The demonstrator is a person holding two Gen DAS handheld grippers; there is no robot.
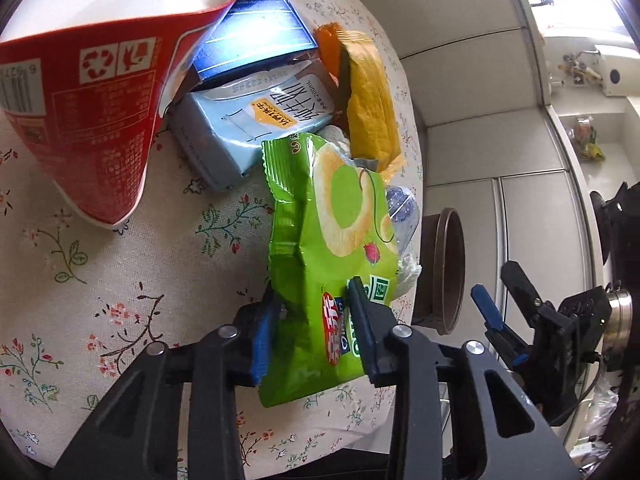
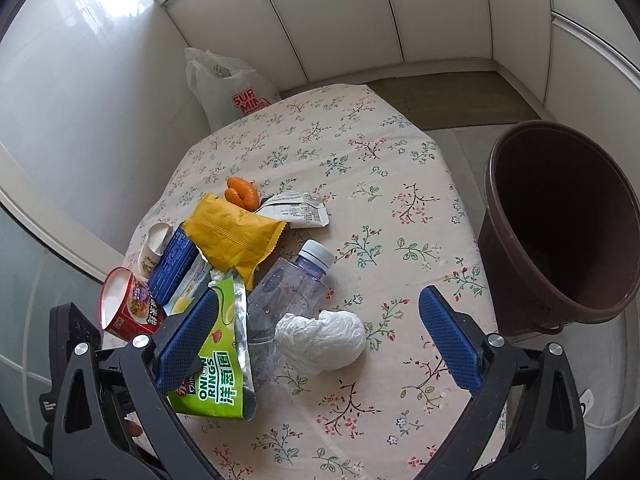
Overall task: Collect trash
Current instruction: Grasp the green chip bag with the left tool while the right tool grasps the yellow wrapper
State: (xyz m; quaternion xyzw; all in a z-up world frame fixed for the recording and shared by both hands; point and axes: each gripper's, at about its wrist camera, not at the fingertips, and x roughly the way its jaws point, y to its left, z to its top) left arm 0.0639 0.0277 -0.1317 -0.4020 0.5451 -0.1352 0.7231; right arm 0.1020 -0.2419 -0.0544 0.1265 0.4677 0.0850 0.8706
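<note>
Left gripper (image 1: 316, 332) clamped on green onion-ring bag (image 1: 332, 248), blue pads pressing both sides of bag's lower end, bag lying on flowered tablecloth (image 1: 120, 280). Right gripper (image 2: 320, 336) wide, nothing between pads, hovering above crumpled white tissue (image 2: 320, 340) and clear plastic bottle (image 2: 292, 284). Brown bin (image 2: 560, 224) beside table edge, tilted in view, inside dark, contents unreadable. Red paper cup (image 1: 80, 100) on its side, white inside, looks empty. Blue milk carton (image 1: 240, 128) and yellow snack bag (image 1: 368, 96) piled behind green bag. Right wrist only: orange peel (image 2: 240, 194), white wrapper (image 2: 296, 208), white plastic bag (image 2: 232, 84) on floor by wall. Left wrist only: right gripper seen from side.
</note>
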